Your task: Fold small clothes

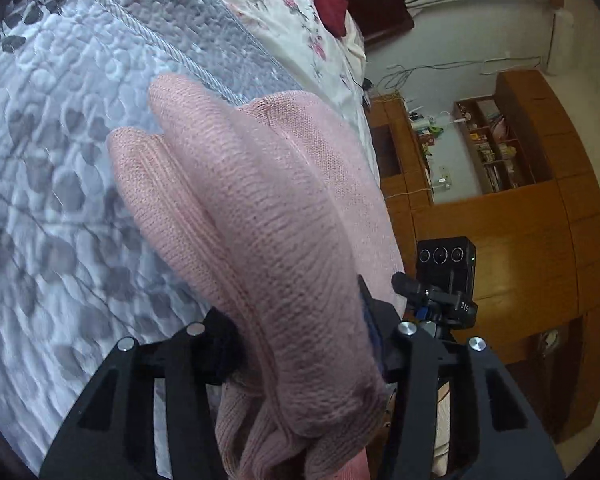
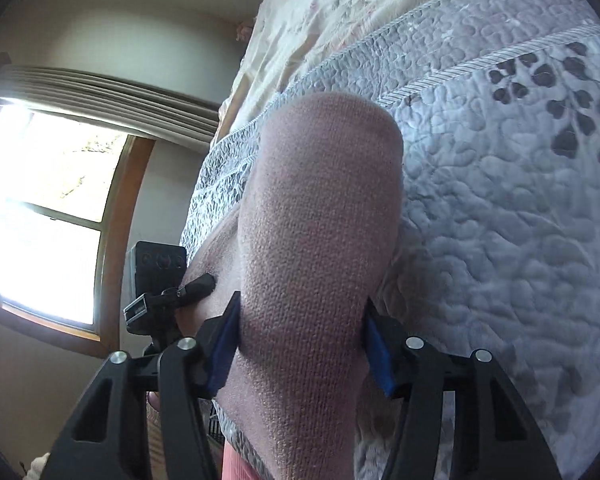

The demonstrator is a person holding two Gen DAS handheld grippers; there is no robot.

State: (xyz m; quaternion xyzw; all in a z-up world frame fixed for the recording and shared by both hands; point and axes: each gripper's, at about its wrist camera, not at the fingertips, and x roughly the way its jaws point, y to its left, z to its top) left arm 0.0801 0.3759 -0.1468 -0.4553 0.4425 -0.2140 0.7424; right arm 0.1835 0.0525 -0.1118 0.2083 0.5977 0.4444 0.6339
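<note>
A quilted grey bedspread [image 1: 60, 160] with a leaf print fills the background, a floral sheet [image 1: 284, 12] beyond it and wooden shelving [image 1: 500, 148] against the far wall. Above the quilt hangs the pink knitted garment [image 1: 260, 216], held off the bed between two hand-held grippers. Its folds run forward from the jaws, away from the person and toward the bed, so its long axis appears to lie along each gripper's fingers rather than across them. The left gripper [image 1: 312, 344] is clamped on a bunched end of the knit, which spills over its fingers. The right gripper [image 2: 304, 340] has its blue pads [image 2: 224, 344] pressed against either side of a thick roll of the same cloth. Neither gripper looks nearer; laying the garment down likely depends on lowering both together toward the quilt ahead.
</note>
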